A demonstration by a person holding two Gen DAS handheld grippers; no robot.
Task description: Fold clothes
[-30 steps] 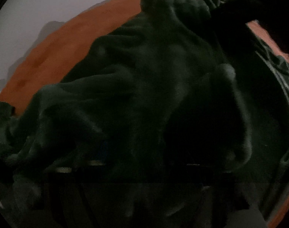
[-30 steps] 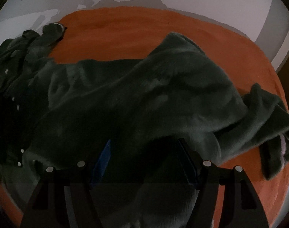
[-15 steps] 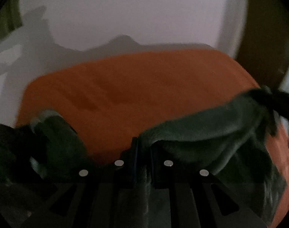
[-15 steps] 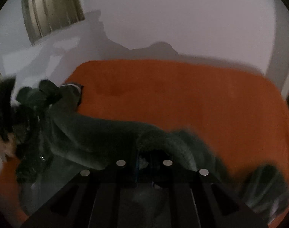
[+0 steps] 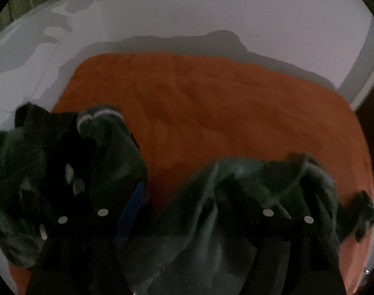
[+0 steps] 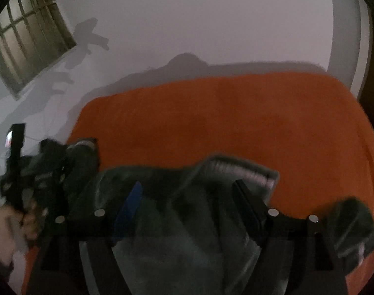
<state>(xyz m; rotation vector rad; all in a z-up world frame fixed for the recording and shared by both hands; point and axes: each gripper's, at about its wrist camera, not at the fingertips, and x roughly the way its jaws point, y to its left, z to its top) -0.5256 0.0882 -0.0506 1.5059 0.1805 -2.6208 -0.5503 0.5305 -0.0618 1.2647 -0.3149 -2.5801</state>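
Left wrist view: the left gripper (image 5: pixel 187 196) has its jaws opening, with the dark green fleece garment (image 5: pixel 236 191) slack between them, unpinched, on the orange blanket (image 5: pixel 211 103). Right gripper (image 6: pixel 187 191) likewise opening over the same fleece; a dark clothes pile (image 6: pixel 64 162) lies left of it.

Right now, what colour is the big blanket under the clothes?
Orange. The blanket shows best in the right wrist view, spread under the dark green garment.
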